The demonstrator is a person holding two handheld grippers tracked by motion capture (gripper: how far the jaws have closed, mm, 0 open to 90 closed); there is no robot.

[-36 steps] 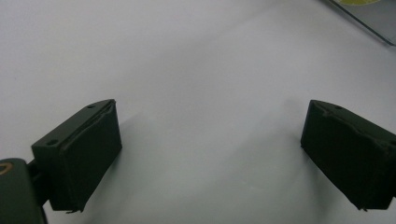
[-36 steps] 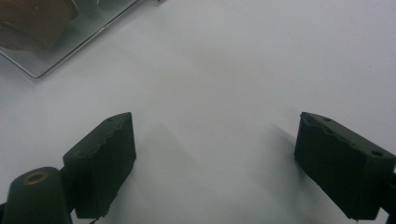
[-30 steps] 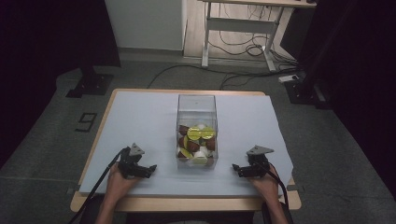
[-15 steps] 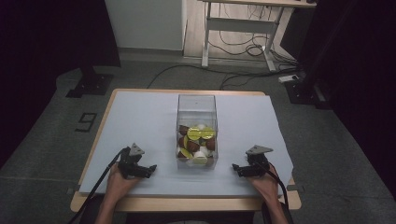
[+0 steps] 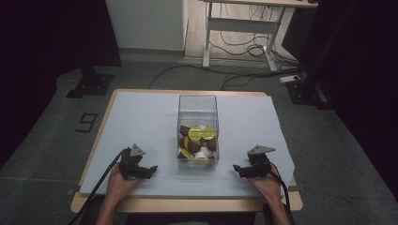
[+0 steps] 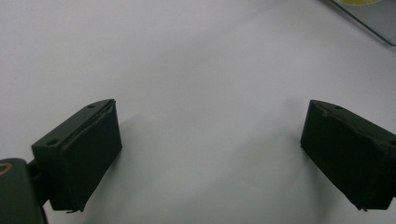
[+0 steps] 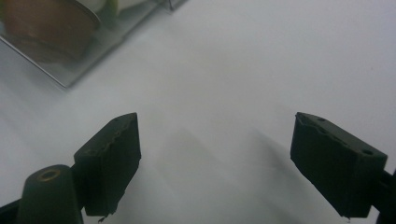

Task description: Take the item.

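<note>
The clear box (image 6: 373, 21) is cut off at the left gripper view's corner.

My worktop (image 5: 141, 117), wooden-edged, wears a pale sheet (image 5: 244, 122). At its centre I see a clear box (image 5: 197, 129) of capsules; my left tool (image 5: 149, 171) rests at seven o'clock, right tool (image 5: 238, 170) at five.

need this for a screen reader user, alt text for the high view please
A clear plastic box of brown, green and white capsules stands mid-table on a white sheet. The left gripper and right gripper rest on either side of it, both open and apart from it.
</note>
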